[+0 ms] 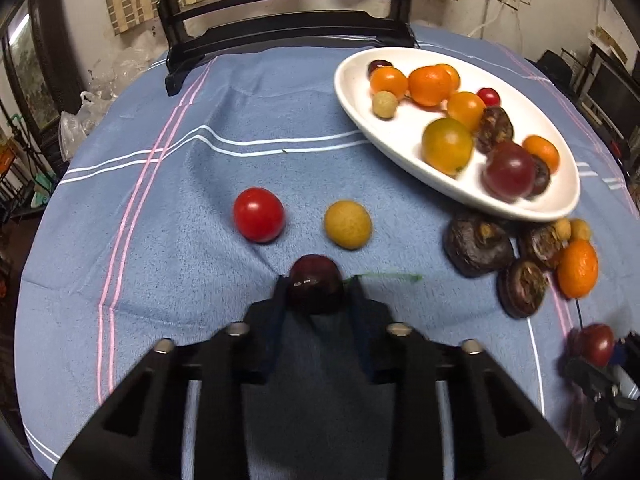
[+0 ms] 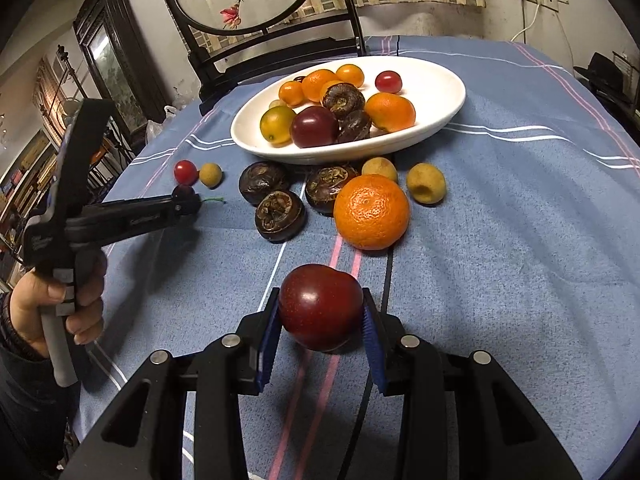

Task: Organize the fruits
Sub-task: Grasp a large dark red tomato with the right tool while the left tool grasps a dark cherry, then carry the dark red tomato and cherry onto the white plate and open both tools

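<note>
Landmark: white oval dish (image 2: 436,92) on blue striped cloth (image 2: 520,240), part-filled with fruit.
Left gripper (image 1: 316,286): closed narrow on a dark cherry (image 1: 316,284), left of the dish, on the cloth.
Nearby: cherry tomato (image 1: 259,215) and longan (image 1: 347,224) just beyond it.
Right gripper (image 2: 320,312): pads clamp a dark red plum (image 2: 320,306), below the dish.
In the way: mandarin (image 2: 371,212), water chestnuts (image 2: 280,216) between plum and dish.
Writing: unreadable.
</note>
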`<state>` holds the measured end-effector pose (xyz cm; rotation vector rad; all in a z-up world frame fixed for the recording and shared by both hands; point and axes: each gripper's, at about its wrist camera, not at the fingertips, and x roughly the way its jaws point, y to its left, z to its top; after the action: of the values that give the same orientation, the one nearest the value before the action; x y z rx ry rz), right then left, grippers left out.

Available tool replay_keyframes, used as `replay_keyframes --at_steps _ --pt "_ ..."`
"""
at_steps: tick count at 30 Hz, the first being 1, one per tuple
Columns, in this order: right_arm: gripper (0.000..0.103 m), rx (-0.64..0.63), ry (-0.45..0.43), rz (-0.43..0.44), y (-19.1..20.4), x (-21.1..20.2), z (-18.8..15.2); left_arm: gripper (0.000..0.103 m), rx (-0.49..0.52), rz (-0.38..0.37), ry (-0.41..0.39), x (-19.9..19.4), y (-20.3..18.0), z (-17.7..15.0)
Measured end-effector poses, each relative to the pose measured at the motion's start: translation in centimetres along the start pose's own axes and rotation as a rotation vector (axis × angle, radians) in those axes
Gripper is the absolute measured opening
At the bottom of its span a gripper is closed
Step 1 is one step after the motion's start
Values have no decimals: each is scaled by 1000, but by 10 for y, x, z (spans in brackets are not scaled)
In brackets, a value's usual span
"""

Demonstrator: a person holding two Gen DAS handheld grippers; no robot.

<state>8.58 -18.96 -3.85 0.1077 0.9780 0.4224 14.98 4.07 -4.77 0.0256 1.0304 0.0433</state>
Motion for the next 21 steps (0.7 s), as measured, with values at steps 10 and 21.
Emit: replay_keyframes --at_steps 10,21 --pt "38 -3 -36 -46 1 -10 0 27 10 -62 -74 -49 4 -18" --pt "38 -144 -202 -131 20 -43 65 27 75 -163 -183 -88 -40 32"
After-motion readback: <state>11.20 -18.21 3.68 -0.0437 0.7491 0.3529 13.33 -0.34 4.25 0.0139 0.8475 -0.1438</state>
